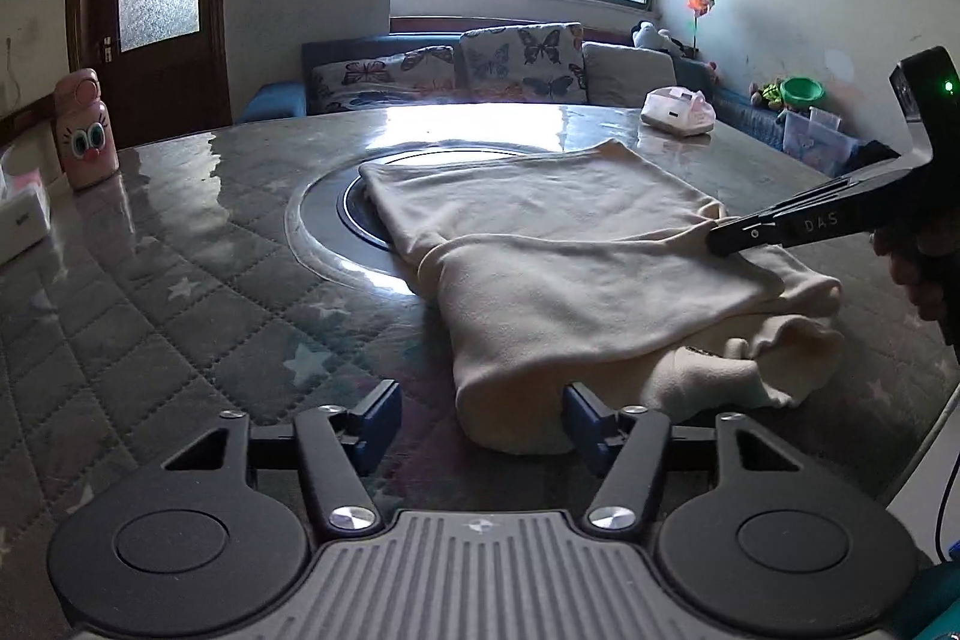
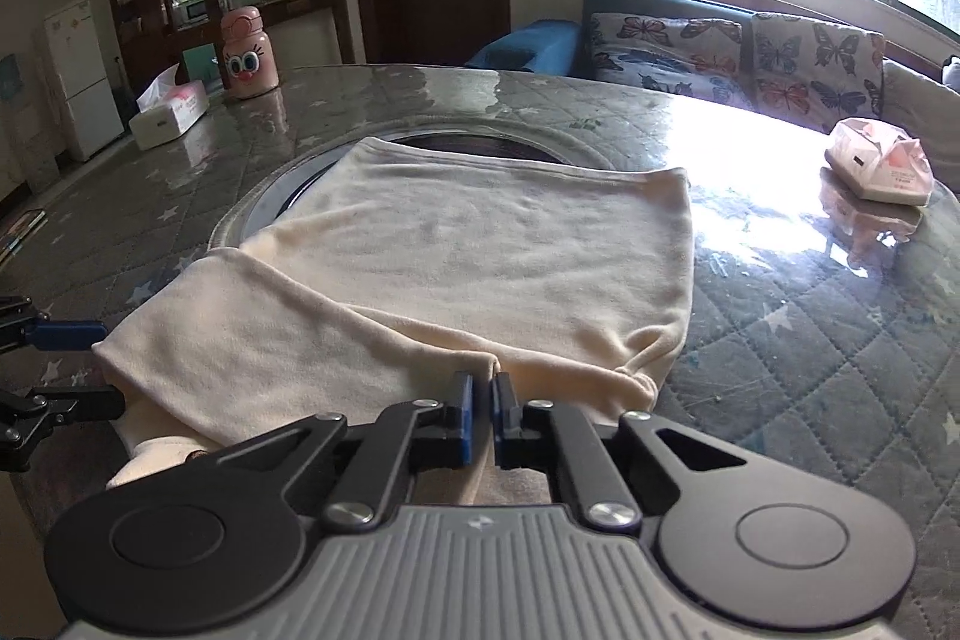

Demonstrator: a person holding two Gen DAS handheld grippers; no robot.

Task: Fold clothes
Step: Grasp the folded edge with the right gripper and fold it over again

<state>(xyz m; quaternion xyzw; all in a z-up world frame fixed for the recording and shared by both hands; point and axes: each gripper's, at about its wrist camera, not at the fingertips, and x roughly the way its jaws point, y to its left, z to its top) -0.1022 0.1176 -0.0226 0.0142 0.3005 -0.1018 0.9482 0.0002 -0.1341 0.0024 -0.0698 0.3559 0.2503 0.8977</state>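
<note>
Surface: grey quilted star-print cover under glossy clear sheet (image 2: 810,340), with round dark inset (image 1: 354,214).
Centre: cream folded fleece garment (image 2: 468,268), overlapping inset.
Left: pink cartoon-face bottle (image 2: 249,55); white tissue box (image 2: 171,115).
Right: pink-white tissue pack (image 2: 879,169).

The cream garment (image 2: 480,244) lies partly folded on my table (image 2: 810,340), its smooth, soft fabric spread flat at the far end, where the straight far edge reaches over the dark round inset in the table's middle. A flap of the same cloth is folded across its near part, running in a slanted edge from one side to the other and lying fairly flat on the layer below. At the near end the cloth is thicker and rumpled, with a bunched, rounded lump (image 1: 750,370) at one corner.
</note>
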